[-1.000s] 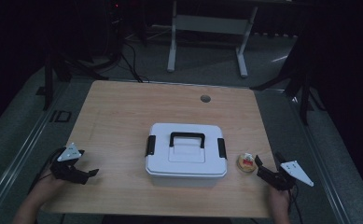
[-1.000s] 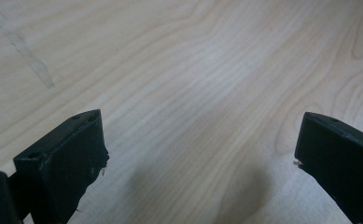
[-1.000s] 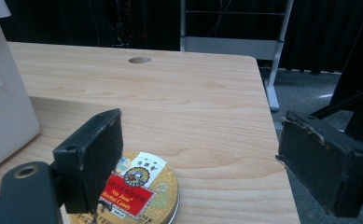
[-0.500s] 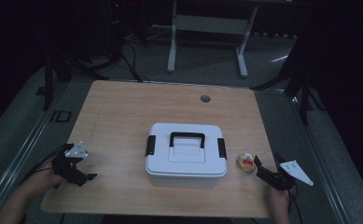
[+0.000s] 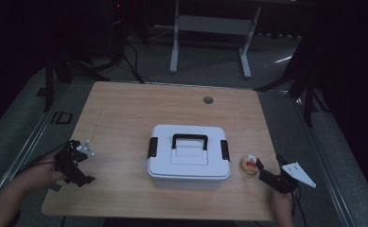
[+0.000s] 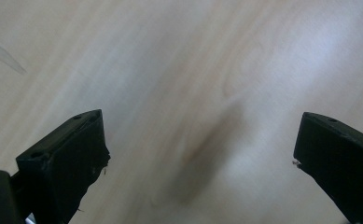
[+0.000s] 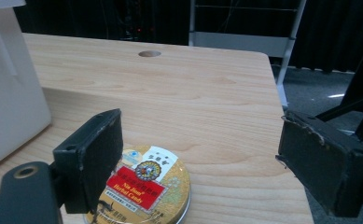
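Note:
A white lidded box point(image 5: 188, 153) with a black handle and black side latches stands at the table's middle front. Just right of it lies a round gold tin point(image 5: 249, 165) with a red label. My right gripper point(image 5: 269, 164) is right of the tin, open. In the right gripper view the tin point(image 7: 142, 189) lies low between the jaws, close to the left one, with nothing held by the gripper point(image 7: 202, 140). My left gripper point(image 5: 88, 163) is near the table's front left, open and pointing at bare wood. The left gripper view shows its jaws wide apart point(image 6: 200, 154).
The wooden table point(image 5: 125, 113) has a round cable hole point(image 5: 208, 100) at the back middle. The box wall point(image 7: 6, 93) stands left of the right gripper. Dark stands, cables and a metal frame point(image 5: 210, 28) are on the floor beyond the table.
My left gripper has shifted slightly left and away from the front edge and turned. The right gripper, tin and box have not moved.

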Tool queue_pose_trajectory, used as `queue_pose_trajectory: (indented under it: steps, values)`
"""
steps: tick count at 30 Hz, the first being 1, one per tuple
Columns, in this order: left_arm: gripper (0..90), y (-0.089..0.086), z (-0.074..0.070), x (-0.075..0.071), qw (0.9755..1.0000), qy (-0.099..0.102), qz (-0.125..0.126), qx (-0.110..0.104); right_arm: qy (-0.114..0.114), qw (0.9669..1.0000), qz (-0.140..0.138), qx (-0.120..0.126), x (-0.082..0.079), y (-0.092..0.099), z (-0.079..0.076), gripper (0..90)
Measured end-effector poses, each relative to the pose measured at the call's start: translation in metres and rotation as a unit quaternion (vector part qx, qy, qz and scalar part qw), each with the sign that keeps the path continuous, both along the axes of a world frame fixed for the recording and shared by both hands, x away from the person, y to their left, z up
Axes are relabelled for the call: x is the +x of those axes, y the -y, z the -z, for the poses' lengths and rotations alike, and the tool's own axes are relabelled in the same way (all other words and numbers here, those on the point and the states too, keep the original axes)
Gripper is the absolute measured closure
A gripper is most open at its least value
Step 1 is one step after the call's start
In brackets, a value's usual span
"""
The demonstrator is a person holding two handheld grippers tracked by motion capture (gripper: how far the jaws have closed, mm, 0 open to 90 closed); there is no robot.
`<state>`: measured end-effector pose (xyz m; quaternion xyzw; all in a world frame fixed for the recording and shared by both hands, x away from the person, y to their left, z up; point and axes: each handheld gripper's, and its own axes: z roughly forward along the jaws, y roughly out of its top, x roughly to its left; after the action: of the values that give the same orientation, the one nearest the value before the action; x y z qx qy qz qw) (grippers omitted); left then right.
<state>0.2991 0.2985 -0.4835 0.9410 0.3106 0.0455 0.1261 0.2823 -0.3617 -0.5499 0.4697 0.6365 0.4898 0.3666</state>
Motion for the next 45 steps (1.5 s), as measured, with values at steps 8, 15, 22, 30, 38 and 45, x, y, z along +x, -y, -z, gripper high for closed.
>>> queue_pose_trajectory:
  steps: [8, 15, 22, 30, 38, 45]
  values:
    - [2.1, 0.005, -0.006, 0.003, 0.9983, -0.043, 0.027, 0.029, -0.001, 1.0, -0.004, 0.0, 0.0, 0.0, 0.0, 13.4]
    - [2.2, 0.015, -0.008, 0.013, 0.9963, -0.058, 0.048, 0.043, -0.001, 1.0, -0.004, -0.001, 0.0, -0.001, 0.0, 13.4]
    - [2.3, 0.035, -0.023, 0.021, 0.9936, -0.069, 0.074, 0.05, -0.003, 1.0, -0.007, -0.002, 0.0, -0.001, 0.001, 13.4]
    - [2.3, 0.053, -0.046, 0.025, 0.9902, -0.063, 0.11, 0.059, -0.005, 0.9999, -0.01, -0.002, 0.0, -0.001, 0.001, 13.4]
    - [2.4, 0.063, -0.062, 0.027, 0.9871, -0.062, 0.129, 0.072, -0.008, 0.9999, -0.011, -0.001, 0.0, -0.001, 0.001, 13.4]
    - [2.3, 0.073, -0.083, 0.03, 0.9844, -0.058, 0.145, 0.081, -0.009, 0.9999, -0.011, -0.002, 0.001, -0.001, 0.001, 13.5]
